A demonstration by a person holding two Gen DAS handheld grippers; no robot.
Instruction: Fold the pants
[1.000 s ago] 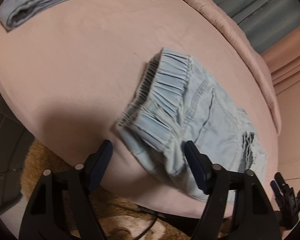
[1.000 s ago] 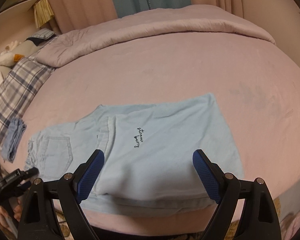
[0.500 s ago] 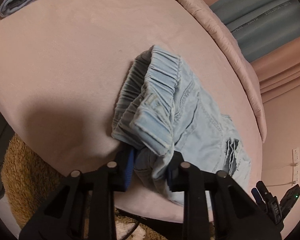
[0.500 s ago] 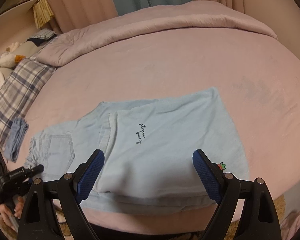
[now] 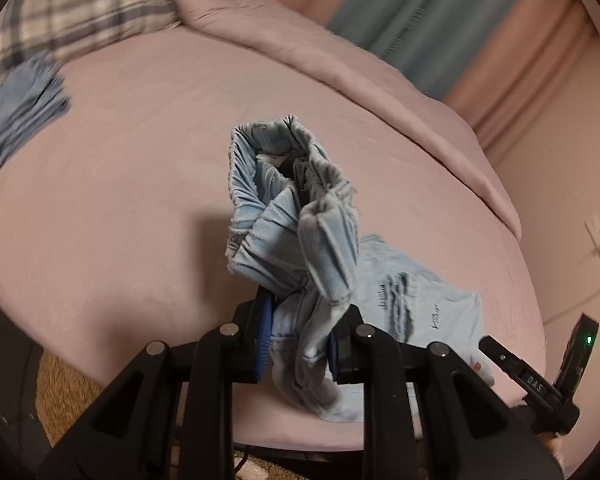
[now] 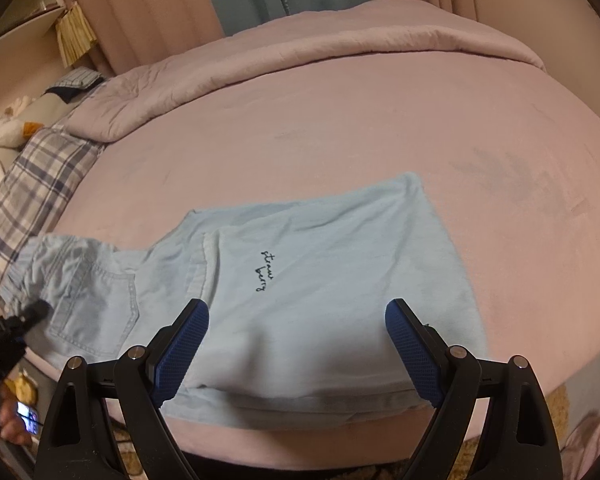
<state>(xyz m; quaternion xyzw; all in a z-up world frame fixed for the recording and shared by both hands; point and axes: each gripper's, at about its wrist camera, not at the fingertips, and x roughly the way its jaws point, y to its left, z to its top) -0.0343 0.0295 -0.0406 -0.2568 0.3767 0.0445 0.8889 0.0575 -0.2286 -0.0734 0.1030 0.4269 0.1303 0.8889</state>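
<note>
Waistband: pinched in my left gripper, bunched thick; could slip out.
Right gripper: spread apart, holding nothing; legs unpinned, may drag.

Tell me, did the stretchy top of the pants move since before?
Yes. The waistband was lying flat on the bed; now the left gripper has lifted it up off the sheet.
</note>
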